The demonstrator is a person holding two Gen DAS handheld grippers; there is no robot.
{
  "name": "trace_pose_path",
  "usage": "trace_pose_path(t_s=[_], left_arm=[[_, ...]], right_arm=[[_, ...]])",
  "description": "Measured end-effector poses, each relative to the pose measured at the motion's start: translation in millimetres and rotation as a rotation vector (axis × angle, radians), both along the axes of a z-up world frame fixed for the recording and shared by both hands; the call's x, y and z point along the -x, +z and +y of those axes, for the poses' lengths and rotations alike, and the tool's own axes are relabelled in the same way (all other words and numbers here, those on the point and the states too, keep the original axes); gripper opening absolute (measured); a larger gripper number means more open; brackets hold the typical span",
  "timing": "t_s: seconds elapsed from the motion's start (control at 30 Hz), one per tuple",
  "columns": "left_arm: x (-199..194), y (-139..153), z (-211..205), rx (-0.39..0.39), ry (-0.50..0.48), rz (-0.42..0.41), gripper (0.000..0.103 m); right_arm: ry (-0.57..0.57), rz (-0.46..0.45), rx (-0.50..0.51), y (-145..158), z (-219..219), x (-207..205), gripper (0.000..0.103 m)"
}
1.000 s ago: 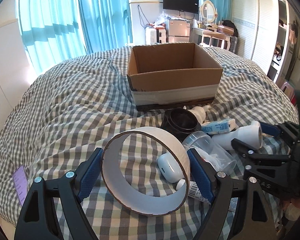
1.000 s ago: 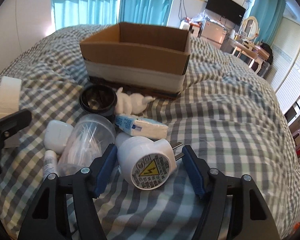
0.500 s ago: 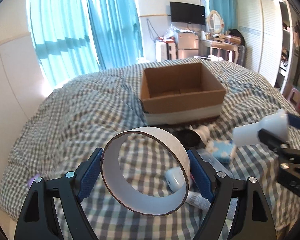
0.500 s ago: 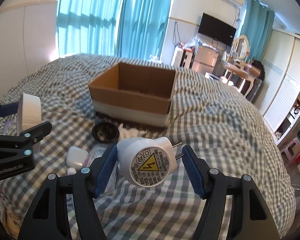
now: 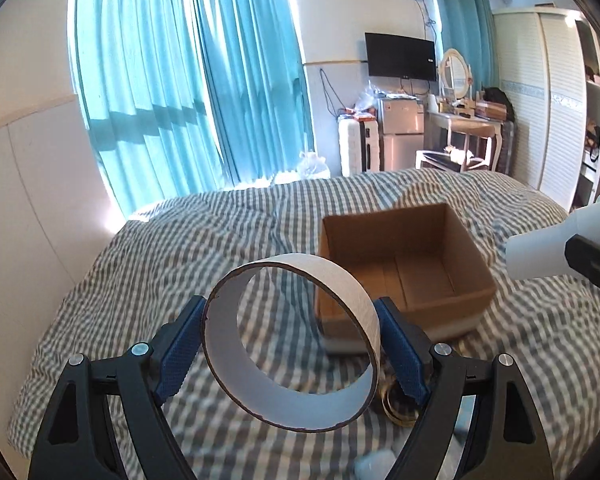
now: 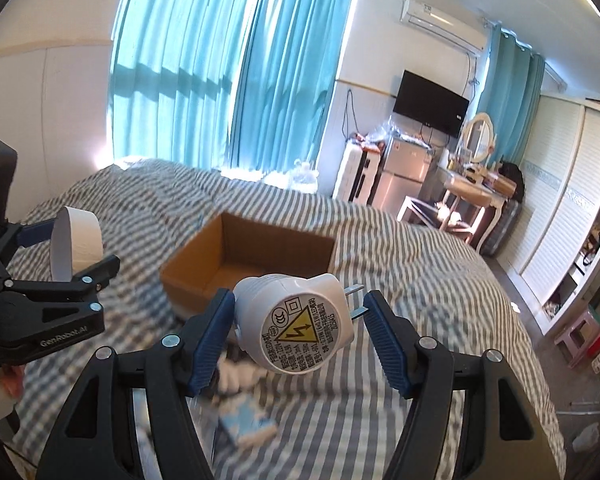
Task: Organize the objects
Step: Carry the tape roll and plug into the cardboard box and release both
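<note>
Tape ring [image 5: 290,344] sits nearest in the left wrist view, clamped across its width between the blue pads [image 5: 180,350] of the left gripper [image 5: 290,350], hollow side facing the camera, likely so it can drop flat once let go. In the right wrist view the right gripper [image 6: 300,330] is clenched on a white plug adapter [image 6: 296,326], label toward the lens and prongs [image 6: 354,300] jutting right against the right pad. Both loads hang in the air above the checked bedspread [image 5: 140,264], where a few blurred small items, among them a blue-and-white packet [image 6: 246,426], lie low and near. Farther off the cardboard box [image 5: 404,268] stands open and bare inside, the probable destination for both. Beyond it are teal curtains [image 5: 188,92] and a wall television [image 5: 400,56].
</note>
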State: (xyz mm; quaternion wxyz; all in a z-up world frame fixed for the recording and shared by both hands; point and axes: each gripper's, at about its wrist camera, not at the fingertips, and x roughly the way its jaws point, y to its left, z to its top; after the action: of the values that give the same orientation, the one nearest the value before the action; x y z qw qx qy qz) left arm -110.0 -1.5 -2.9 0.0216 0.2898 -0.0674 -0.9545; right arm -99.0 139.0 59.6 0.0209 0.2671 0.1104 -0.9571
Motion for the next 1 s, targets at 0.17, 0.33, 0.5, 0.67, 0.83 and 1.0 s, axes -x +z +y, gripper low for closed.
trace_pose_path(t_s=[0.17, 0.33, 0.5, 0.67, 0.83, 1.0], left_arm=[[47.4, 6.0, -3.1, 0.001, 0.01, -0.01, 0.085], [92.9, -3.3, 2.8, 0.008, 0.016, -0.031, 0.085], [137.3, -27.3, 13.9, -0.01, -0.004, -0.089, 0.085], [168.5, -52.1, 34.2, 0.02, -0.044, -0.126, 0.085], [187.7, -72.8, 48.7, 0.047, -0.075, -0.164, 0.085], [195.9, -86.4, 63.7, 0.091, -0.096, -0.192, 0.085]], right_arm=[[0.008, 0.001, 0.003, 12.3, 0.8, 48.9, 0.067], [0.019, -0.026, 0.02, 7.6, 0.3, 104.1, 0.067], [0.037, -0.07, 0.025, -8.6, -4.4, 160.8, 0.067], [0.05, -0.125, 0.01, -35.2, -8.7, 210.3, 0.067], [0.057, -0.177, -0.002, -68.9, -6.4, 236.9, 0.067], [0.077, -0.223, -0.001, -92.5, 1.5, 250.7, 0.067]])
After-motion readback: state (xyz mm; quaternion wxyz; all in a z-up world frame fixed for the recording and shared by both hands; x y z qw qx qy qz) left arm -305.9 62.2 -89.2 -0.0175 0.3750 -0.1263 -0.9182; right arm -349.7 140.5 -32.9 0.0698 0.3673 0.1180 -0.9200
